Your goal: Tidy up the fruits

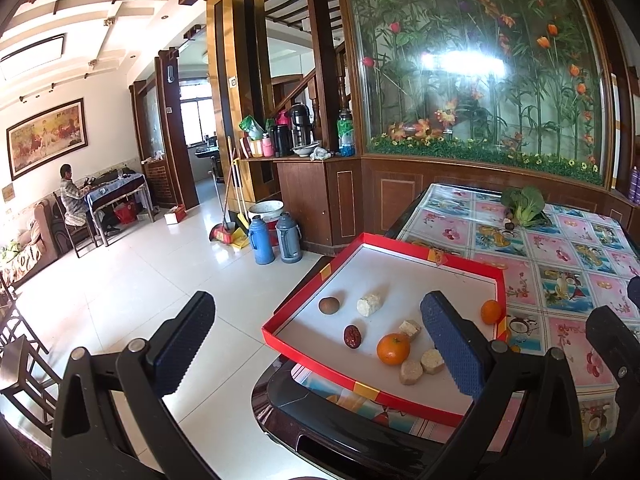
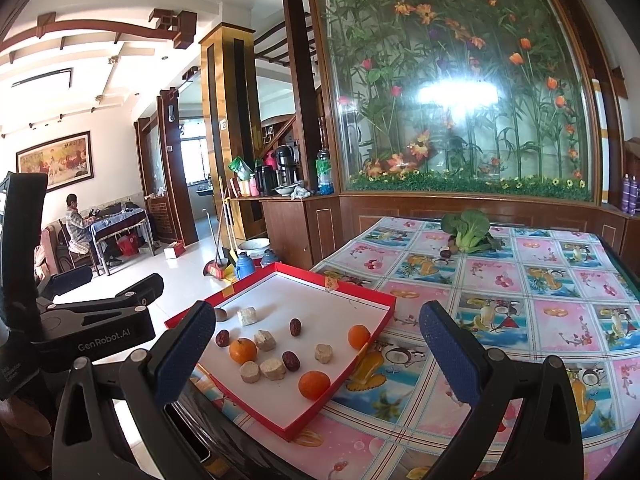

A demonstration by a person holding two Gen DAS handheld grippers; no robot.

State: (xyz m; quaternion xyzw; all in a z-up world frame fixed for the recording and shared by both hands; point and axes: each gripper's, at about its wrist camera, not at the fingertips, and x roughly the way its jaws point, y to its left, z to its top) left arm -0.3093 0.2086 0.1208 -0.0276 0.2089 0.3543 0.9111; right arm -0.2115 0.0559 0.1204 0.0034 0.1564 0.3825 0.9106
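Fruits (image 2: 242,350) are lying mixed and unsorted in the red tray (image 2: 384,322) at centre frame, both tongs (image 1: 316,344) (image 2: 316,350) hovering spread, gripping nothing.

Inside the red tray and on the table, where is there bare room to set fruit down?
The red tray is bare along its far wall. Its near half is crowded with oranges, red dates and pale cakes. The tablecloth between tray and greens is bare.

Red tray (image 2: 348,364); orange tangerines (image 2: 314,385)
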